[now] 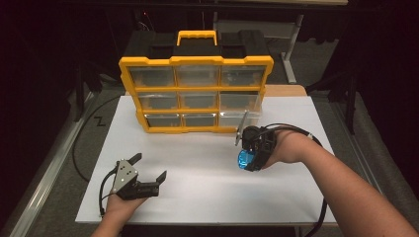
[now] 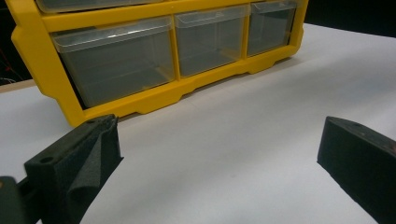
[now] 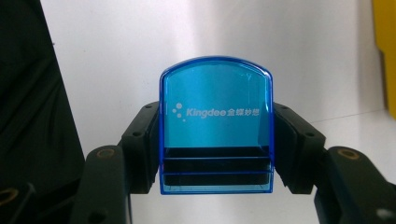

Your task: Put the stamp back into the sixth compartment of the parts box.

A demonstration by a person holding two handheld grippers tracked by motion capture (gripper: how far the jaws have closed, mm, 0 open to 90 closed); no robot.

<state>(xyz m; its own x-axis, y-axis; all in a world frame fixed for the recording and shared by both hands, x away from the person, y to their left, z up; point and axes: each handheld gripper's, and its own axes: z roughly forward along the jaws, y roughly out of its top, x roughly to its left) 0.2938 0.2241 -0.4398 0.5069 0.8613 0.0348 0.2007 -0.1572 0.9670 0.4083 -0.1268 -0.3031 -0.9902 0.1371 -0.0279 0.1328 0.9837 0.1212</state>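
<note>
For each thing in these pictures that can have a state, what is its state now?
Yellow and black plastic drawer cabinet: upright on the white table; bottom row of clear drawers pushed in.
Translucent blue plastic box printed Kingdee: clamped between the right jaws, off the table.
Right gripper: shut on the box.
Left gripper: open, holding nothing.
</note>
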